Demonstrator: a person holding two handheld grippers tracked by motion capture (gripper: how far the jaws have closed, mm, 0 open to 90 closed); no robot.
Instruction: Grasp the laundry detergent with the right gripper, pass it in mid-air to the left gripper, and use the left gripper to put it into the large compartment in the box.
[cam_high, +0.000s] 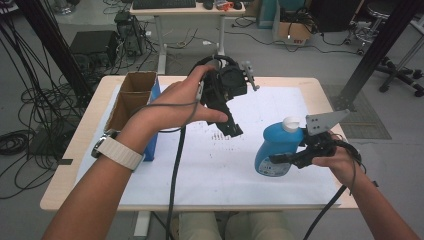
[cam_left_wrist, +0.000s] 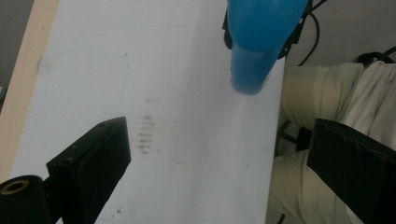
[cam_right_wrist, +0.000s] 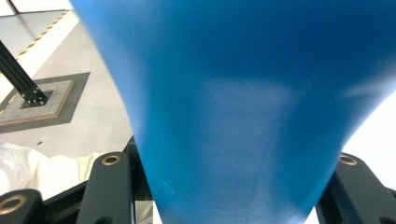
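Bottle is clamped at its waist by the right hand-held gripper, evidently for carrying; the left hand-held gripper is held wide open, empty, above the surface.

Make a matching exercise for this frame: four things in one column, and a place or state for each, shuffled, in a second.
Things:
1. left gripper
2. right gripper
3. blue bottle
4. cardboard box

States or places:
a. stands open-topped at the table's left side
b. tilted, white cap on top, held off to the right
c. jaws wide apart, nothing between them
d. clamped on the bottle's body

Pairs: 1-c, 2-d, 3-b, 4-a
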